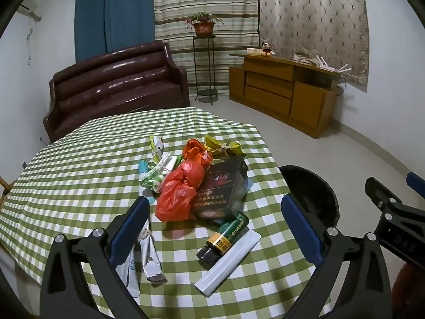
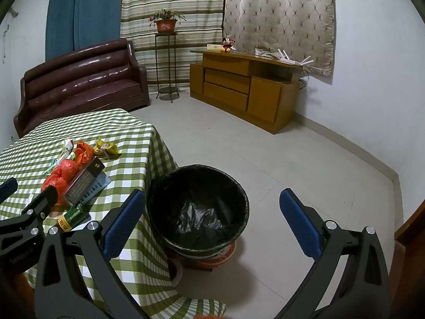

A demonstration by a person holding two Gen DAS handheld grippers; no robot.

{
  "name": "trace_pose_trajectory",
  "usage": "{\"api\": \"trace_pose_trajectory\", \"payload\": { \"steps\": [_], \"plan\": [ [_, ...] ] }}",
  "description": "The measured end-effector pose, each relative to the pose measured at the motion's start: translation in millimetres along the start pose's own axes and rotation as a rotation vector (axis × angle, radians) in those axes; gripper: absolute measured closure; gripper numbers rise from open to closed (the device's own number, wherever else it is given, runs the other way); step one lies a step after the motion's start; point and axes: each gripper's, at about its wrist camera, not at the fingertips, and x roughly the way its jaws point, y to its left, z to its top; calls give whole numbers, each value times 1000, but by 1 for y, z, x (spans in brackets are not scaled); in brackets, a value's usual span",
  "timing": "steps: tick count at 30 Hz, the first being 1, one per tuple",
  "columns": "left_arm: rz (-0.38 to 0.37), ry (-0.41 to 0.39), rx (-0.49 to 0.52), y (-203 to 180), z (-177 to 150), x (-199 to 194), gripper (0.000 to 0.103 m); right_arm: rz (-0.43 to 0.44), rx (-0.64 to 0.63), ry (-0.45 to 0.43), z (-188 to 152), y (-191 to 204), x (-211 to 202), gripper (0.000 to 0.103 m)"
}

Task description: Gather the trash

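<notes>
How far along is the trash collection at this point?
Nothing looks done: the lined bin shows only its black bag. Nothing is in hand; the left gripper and right gripper are open and empty. The pile is left: red bags, dark box, green bottle, wrappers.

tablecloth [image 1: 79,164]: green-white check | bags [image 1: 180,186]: red, orange | box [image 1: 223,186]: black, red lettering | bottle [image 1: 225,235]: green, yellow label, black cap | bin liner [image 2: 198,207]: black | sofa [image 1: 117,85]: dark brown | finger pads [image 1: 300,226]: blue
</notes>
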Motion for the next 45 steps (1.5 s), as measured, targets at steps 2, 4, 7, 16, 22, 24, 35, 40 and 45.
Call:
{"api": "trace_pose_trajectory", "payload": {
  "steps": [2, 4, 7, 16, 22, 24, 35, 40, 45],
  "plan": [
    [3, -1, -5, 1, 0, 0, 6, 0, 1, 0, 0, 0, 0, 4],
    [7, 0, -10, 2, 0, 1, 6, 1, 1, -1, 0, 0, 0, 4],
    [12, 1, -15, 3, 1, 2, 6, 2, -2, 3, 0, 2, 1, 4],
    [10, -4, -13, 3, 1, -2, 6, 2, 0, 2, -1, 1, 1, 4],
    [11, -4, -11, 3, 1, -2, 6, 1, 1, 1, -1, 1, 1, 4],
    [13, -4, -12, 3, 0, -2, 6, 1, 1, 2, -1, 2, 1, 4],
    [14, -2, -12, 6, -1, -3, 6, 1, 1, 2, -2, 2, 2, 4],
    [15, -1, -12, 5, -1, -2, 6, 2, 1, 2, -2, 2, 2, 4],
    [17, 6, -14, 6, -3, 1, 6, 2, 1, 3, -2, 2, 2, 4]
  ]
}}
